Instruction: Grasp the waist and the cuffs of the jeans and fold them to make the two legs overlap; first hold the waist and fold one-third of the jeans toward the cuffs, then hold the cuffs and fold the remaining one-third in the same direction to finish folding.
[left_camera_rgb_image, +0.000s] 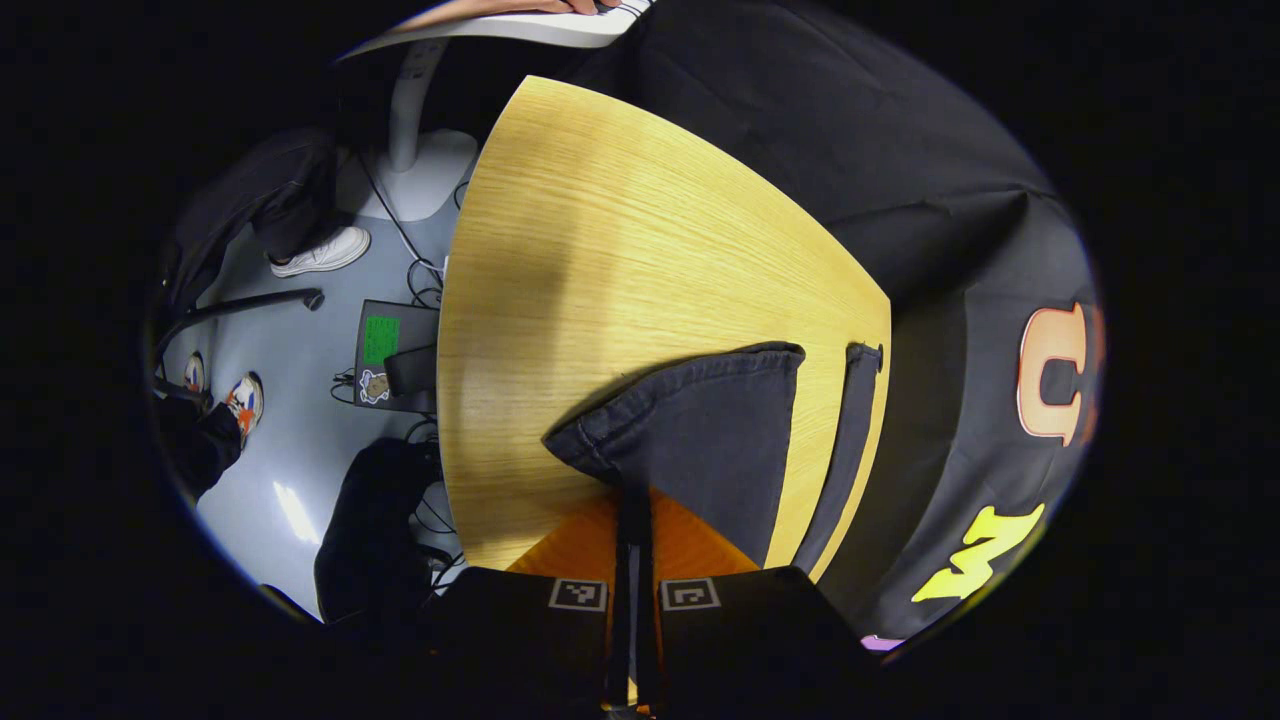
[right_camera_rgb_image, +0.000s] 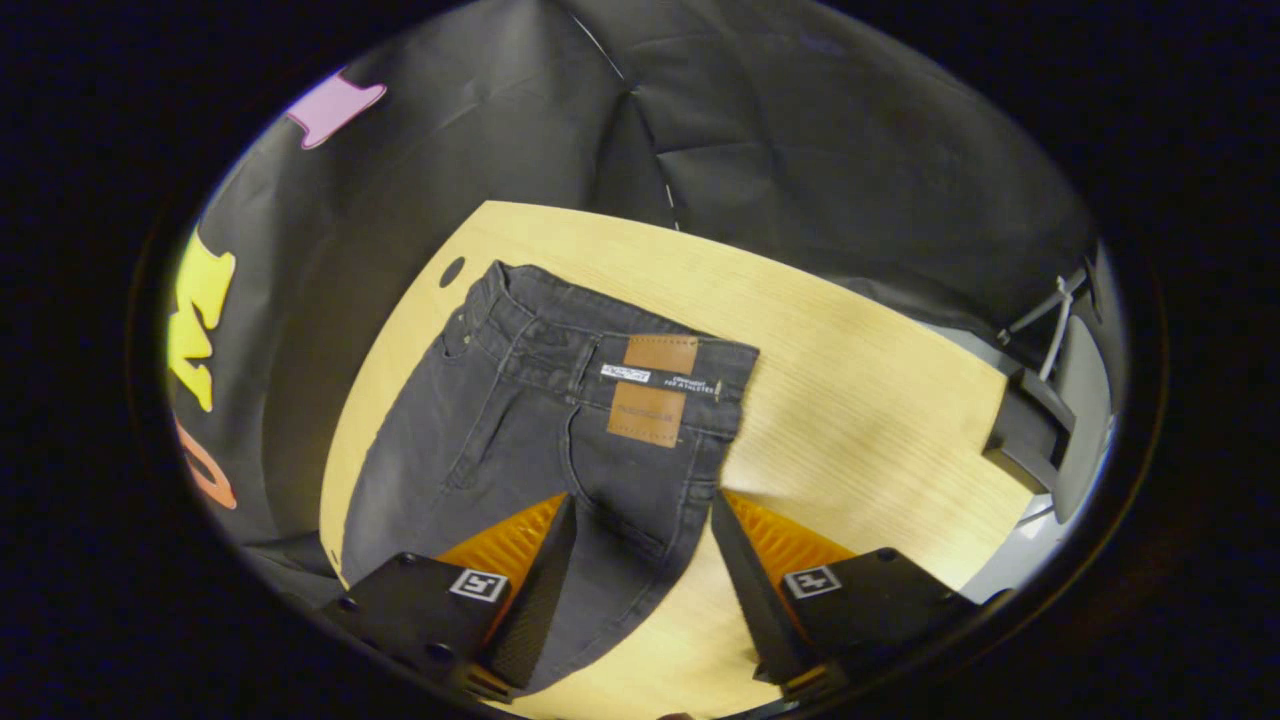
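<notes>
Dark grey jeans lie on the wooden table (right_camera_rgb_image: 860, 370). In the right gripper view the waist (right_camera_rgb_image: 560, 350) with its brown leather patch (right_camera_rgb_image: 650, 390) faces up, far from me. My right gripper (right_camera_rgb_image: 640, 545) hangs open over the seat and thigh, with the cloth running between its spread fingers (right_camera_rgb_image: 545, 575). In the left gripper view one leg's cuff (left_camera_rgb_image: 700, 420) rises from the table into my left gripper (left_camera_rgb_image: 632, 520), whose jaws are pressed together on the cloth. The other leg (left_camera_rgb_image: 850, 440) lies flat along the table's right edge.
Left of the table (left_camera_rgb_image: 600, 250) the floor drops away, with cables, a dark box (left_camera_rgb_image: 385, 355), a white stand base (left_camera_rgb_image: 410, 170), a black bag (left_camera_rgb_image: 375, 530) and people's shoes (left_camera_rgb_image: 325, 252). The booth's black cloth wall (right_camera_rgb_image: 800, 130) closes the far and right sides.
</notes>
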